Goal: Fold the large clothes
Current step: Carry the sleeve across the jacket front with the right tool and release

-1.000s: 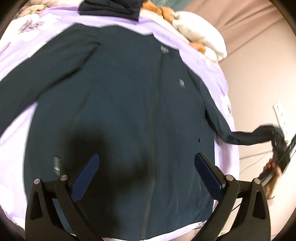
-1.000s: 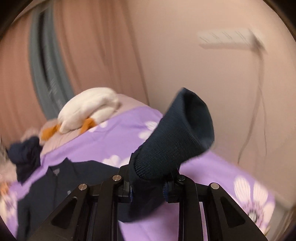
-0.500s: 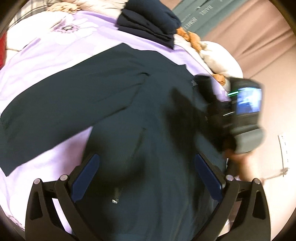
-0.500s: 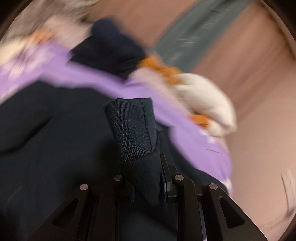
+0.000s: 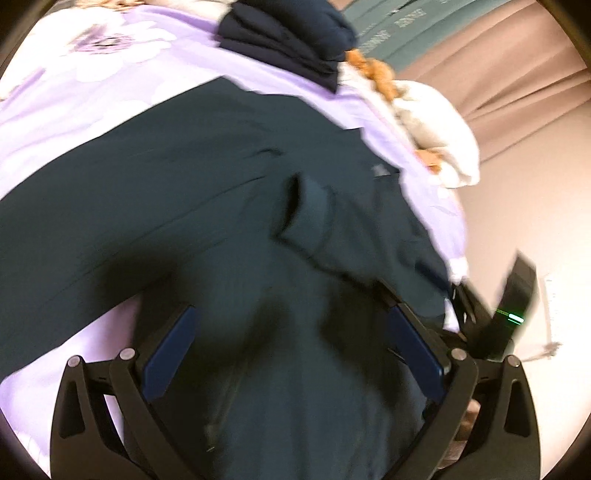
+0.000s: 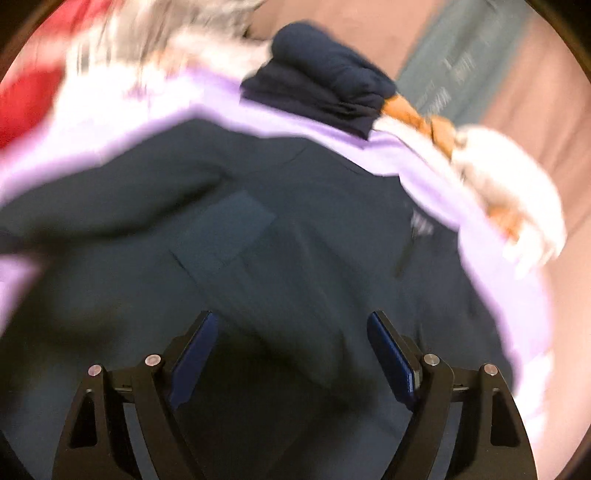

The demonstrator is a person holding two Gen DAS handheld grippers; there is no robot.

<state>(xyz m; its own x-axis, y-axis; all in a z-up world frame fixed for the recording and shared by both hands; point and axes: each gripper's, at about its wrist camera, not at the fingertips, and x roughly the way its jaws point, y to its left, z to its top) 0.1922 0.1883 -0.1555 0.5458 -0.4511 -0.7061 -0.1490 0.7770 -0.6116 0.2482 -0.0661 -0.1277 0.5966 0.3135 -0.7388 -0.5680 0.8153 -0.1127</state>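
I read right gripper jaws opening, nothing between pads; left gripper spread wide, empty. Dark jacket flat at frame centre on purple floral bedspread, sleeve cuff on chest. Folded dark garment at top.

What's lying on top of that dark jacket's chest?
One sleeve, cuff included, is folded across the jacket. The front beneath it is covered. The jacket rests on a purple floral bedsheet.

Jacket spread flat on bed, filling frame centre. One sleeve lying across jacket chest. Folded garment pile on bed, top centre. Plush toy upper right, at bed edge.
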